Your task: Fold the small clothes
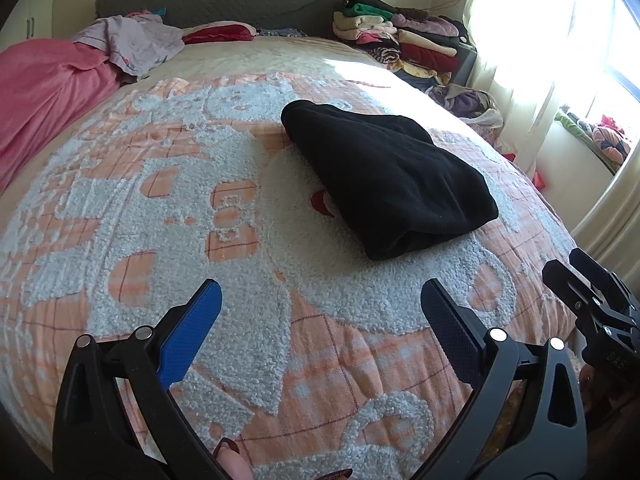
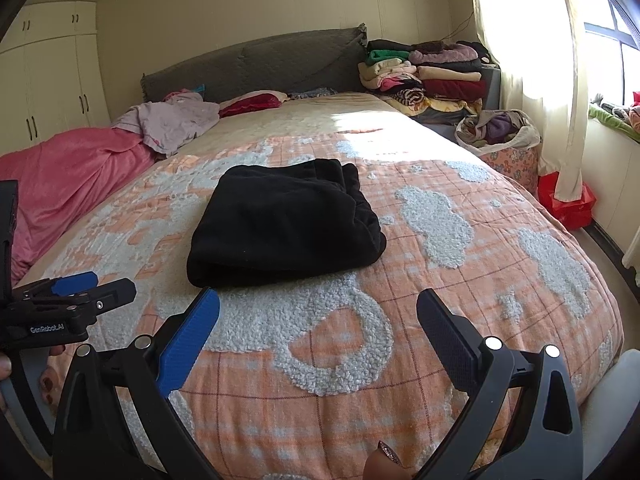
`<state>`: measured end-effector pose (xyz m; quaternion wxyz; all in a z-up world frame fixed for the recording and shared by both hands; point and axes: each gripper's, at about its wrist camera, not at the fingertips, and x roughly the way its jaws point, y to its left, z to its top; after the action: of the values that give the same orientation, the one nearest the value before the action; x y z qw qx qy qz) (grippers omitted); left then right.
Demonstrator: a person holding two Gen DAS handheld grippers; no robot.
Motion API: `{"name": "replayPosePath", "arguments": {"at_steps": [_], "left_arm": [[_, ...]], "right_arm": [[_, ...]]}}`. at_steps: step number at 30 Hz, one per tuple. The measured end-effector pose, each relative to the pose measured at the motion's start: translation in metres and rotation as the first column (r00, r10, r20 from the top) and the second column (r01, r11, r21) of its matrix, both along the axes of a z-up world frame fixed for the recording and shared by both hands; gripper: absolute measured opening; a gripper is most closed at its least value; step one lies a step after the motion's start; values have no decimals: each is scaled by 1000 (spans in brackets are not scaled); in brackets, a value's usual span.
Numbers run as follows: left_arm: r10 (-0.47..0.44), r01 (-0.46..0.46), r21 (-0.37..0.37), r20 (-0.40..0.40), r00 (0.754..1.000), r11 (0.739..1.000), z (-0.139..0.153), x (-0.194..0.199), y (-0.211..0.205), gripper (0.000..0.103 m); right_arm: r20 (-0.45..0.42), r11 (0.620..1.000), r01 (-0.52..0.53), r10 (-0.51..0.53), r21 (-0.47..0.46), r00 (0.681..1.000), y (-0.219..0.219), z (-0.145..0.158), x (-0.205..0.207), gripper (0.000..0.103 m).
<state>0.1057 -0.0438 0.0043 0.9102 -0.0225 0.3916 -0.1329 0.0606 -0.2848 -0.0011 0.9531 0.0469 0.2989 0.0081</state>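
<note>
A black fleece garment (image 1: 384, 176) lies folded into a thick rectangle on the orange and white bedspread (image 1: 200, 220); it also shows in the right wrist view (image 2: 280, 224). My left gripper (image 1: 320, 300) is open and empty, held above the bedspread a short way in front of the garment. My right gripper (image 2: 318, 312) is open and empty, just in front of the garment's near edge. The right gripper shows at the right edge of the left wrist view (image 1: 576, 280). The left gripper shows at the left edge of the right wrist view (image 2: 80, 288).
A pink blanket (image 2: 68, 176) and a lilac garment (image 2: 172, 120) lie at the bed's far left. Stacks of folded clothes (image 2: 424, 76) stand by the grey headboard (image 2: 248, 64). A basket of clothes (image 2: 500, 136) and a red bag (image 2: 568, 200) sit on the floor at the right, under the curtain.
</note>
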Motion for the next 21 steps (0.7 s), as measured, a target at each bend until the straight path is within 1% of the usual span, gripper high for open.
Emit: {"name": "replayPosePath", "arguments": {"at_steps": [5,17,21], "left_arm": [[6,-6,-3,0,1000,1000,3,-2,0,93],[15,-15,9,-3,1000,1000,5,-2,-1,93],[14,-14,13,-3,1000,1000,5,-2,-1,93]], "right_arm": [[-2,1000,15,-15,-13,1000,-1,0,0,98],[-4,1000,16,-16,-3,1000,-1,-2,-1,98],[-2,1000,19,-19,-13,1000,0,-2,-2,98]]}}
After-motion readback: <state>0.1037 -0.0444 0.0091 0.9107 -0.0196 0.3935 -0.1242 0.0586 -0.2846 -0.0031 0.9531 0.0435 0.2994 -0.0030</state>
